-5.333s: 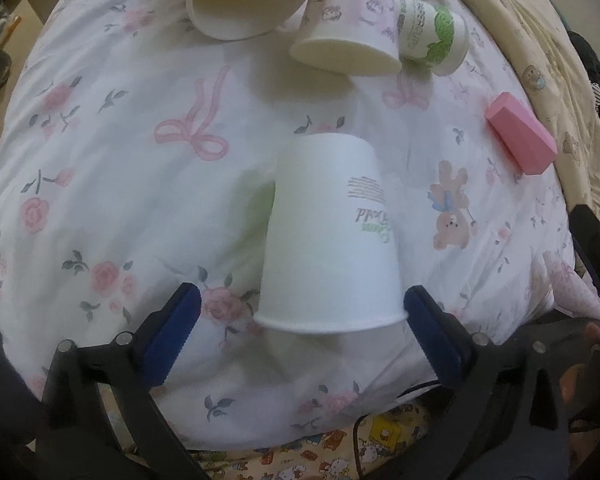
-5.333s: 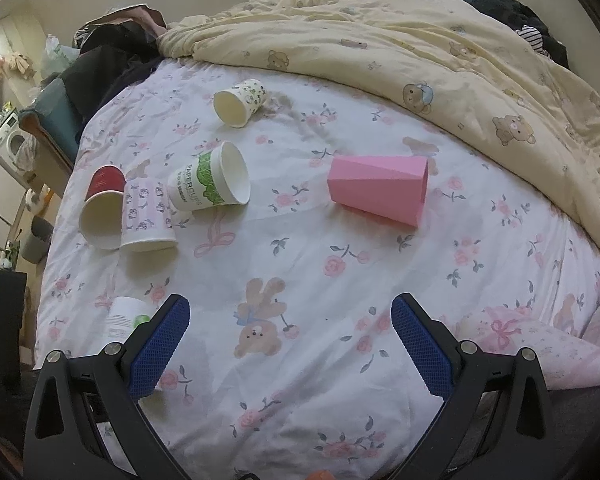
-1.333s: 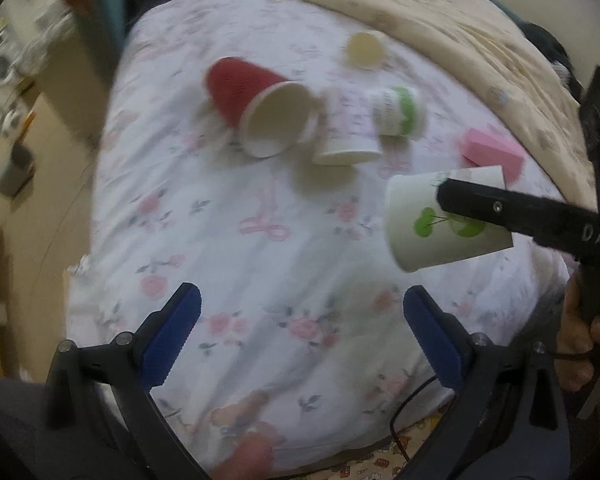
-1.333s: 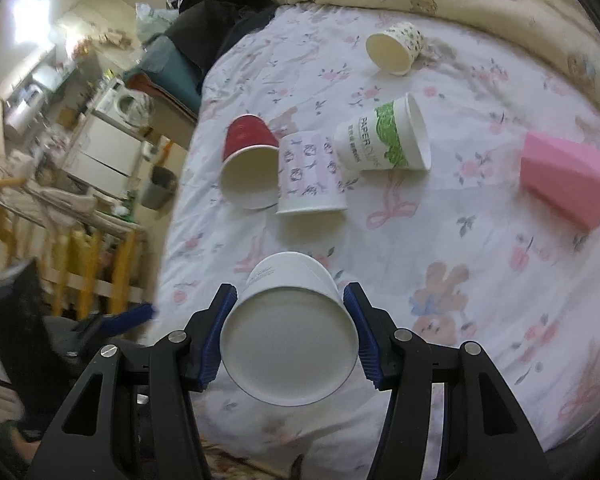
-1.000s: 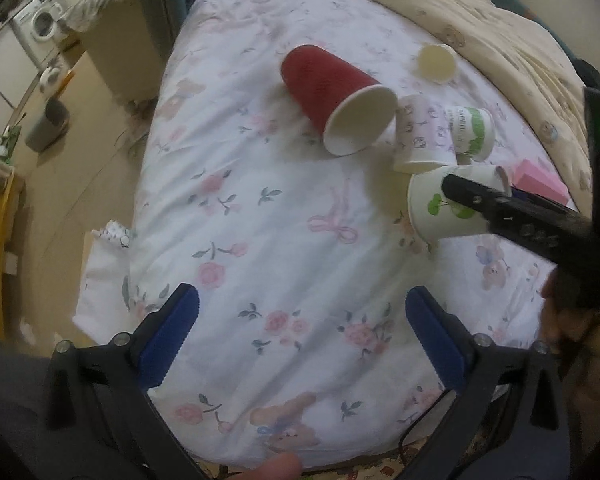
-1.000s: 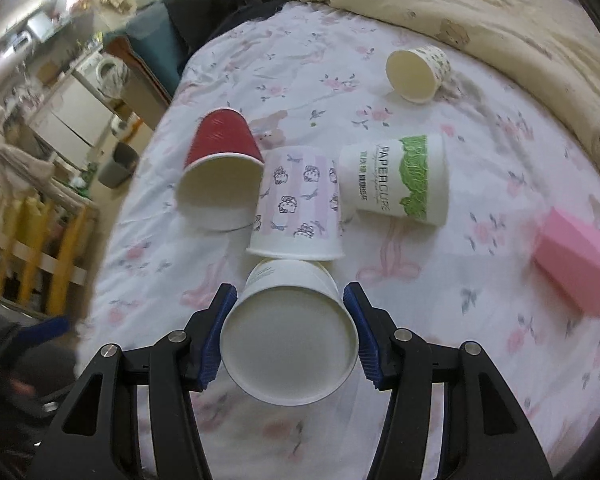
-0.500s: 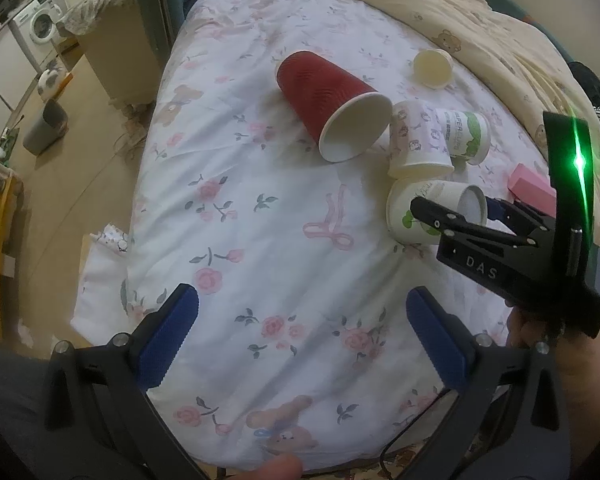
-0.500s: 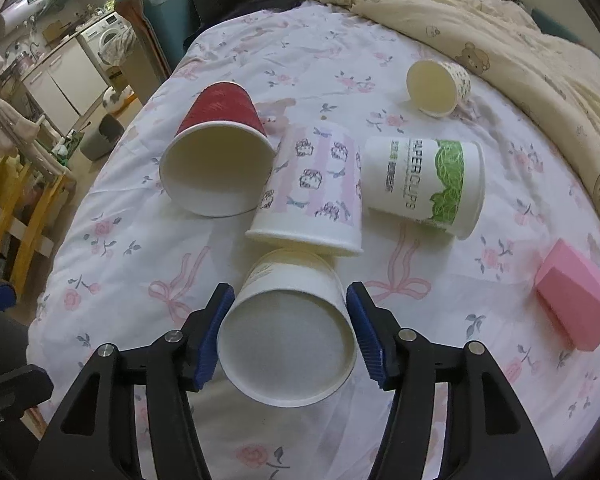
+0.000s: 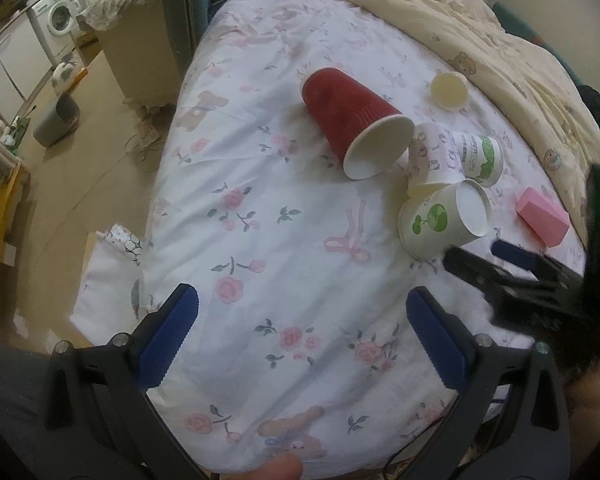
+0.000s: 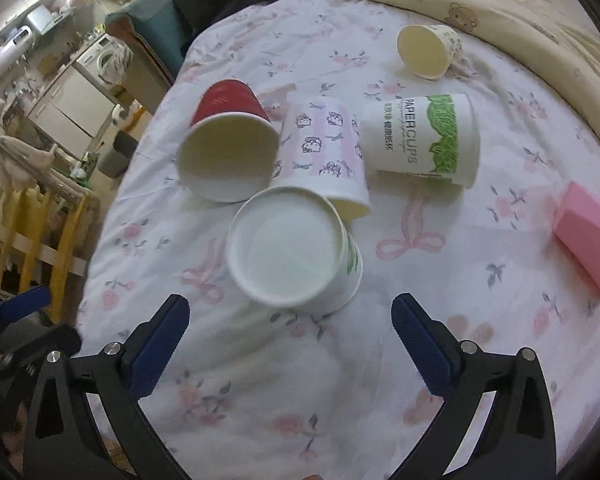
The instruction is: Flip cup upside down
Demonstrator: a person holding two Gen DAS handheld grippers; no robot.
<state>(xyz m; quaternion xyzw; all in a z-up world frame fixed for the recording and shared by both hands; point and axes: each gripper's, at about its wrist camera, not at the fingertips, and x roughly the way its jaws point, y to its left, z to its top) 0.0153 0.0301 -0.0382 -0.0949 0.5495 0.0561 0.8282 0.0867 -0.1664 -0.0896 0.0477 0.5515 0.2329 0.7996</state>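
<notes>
Five paper cups and one pink block (image 10: pixel 588 236) sat on the floral bedsheet (image 9: pixel 268 208). White cup with green sprout print (image 10: pixel 294 250) stood upside down on the sheet, base up, rim down, slightly tilted on the soft bedding. It sat just in front of the pink-striped cup (image 10: pixel 324 152), appearing to touch that cup's rim. Red cup (image 10: pixel 228 148) lay on its side to the left of the striped one, mouth toward the right wrist camera. PAPERCUPS cup with green band (image 10: pixel 424 140) lay on its side to the right of the striped cup. Small patterned cup (image 10: pixel 426 50) lay farther back, near the cream bear-print duvet (image 10: pixel 500 12).

Right gripper (image 10: pixel 290 320) was spread wide, nothing between its blue pads (image 10: pixel 160 344), just short of the white cup and not touching it. In the left wrist view the right gripper (image 9: pixel 484 252) showed as blurred black arms beside the white cup (image 9: pixel 444 216).

Left gripper (image 9: pixel 300 320) was also wide apart and empty, over bare sheet, well apart from the cups. Red cup (image 9: pixel 352 120) and pink block (image 9: pixel 542 216) were visible there too. Washing machine (image 9: pixel 62 16) stood off the bed at far left.
</notes>
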